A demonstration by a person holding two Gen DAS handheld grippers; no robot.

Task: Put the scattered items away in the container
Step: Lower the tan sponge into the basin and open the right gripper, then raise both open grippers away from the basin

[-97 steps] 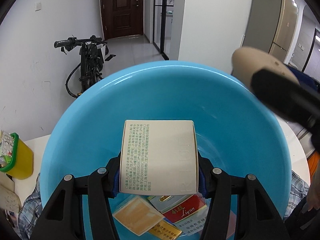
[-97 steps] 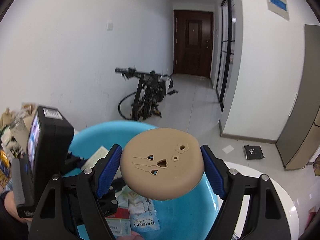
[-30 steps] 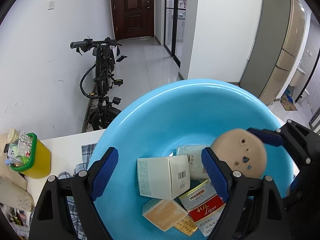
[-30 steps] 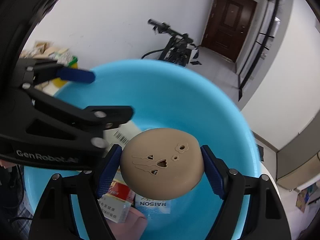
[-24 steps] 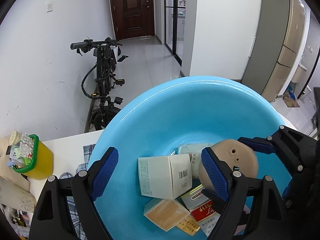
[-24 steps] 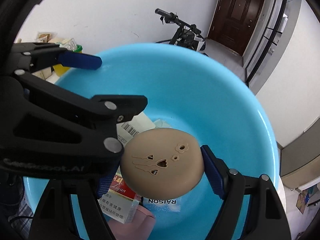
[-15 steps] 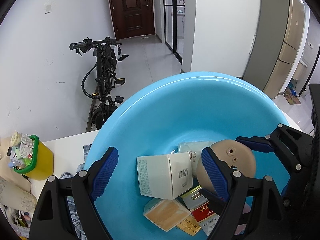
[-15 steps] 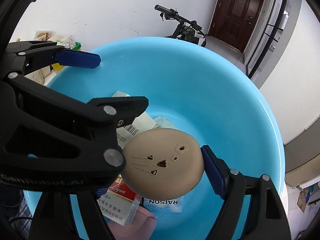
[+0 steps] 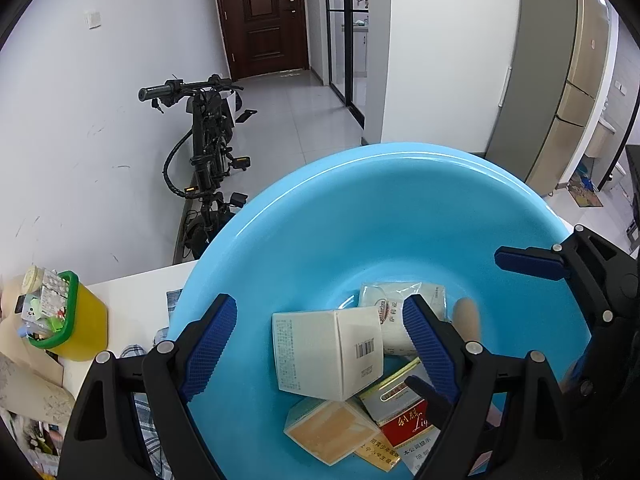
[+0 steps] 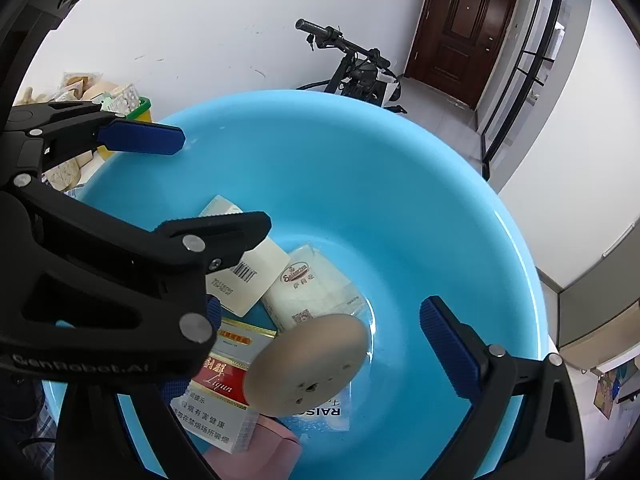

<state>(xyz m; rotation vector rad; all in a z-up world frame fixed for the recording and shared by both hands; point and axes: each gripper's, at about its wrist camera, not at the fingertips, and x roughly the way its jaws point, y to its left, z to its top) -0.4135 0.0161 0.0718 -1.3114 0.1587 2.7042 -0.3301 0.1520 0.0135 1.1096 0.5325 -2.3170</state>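
Now the tan disc (image 10: 306, 364) lies tilted inside the blue basin (image 10: 400, 184), free of the right gripper (image 10: 320, 336) — whose jaws have just been opening and stand wide, touching nothing. It rests across a clear packet (image 10: 312, 292) and a red carton (image 10: 224, 376), beside the white box (image 9: 328, 352). The disc looks light, rigid and smooth, likely slippery on its rounded edge; a firm pinch across its width seems the safest hold. The left gripper (image 9: 320, 344) hovers over the basin, spread and empty.
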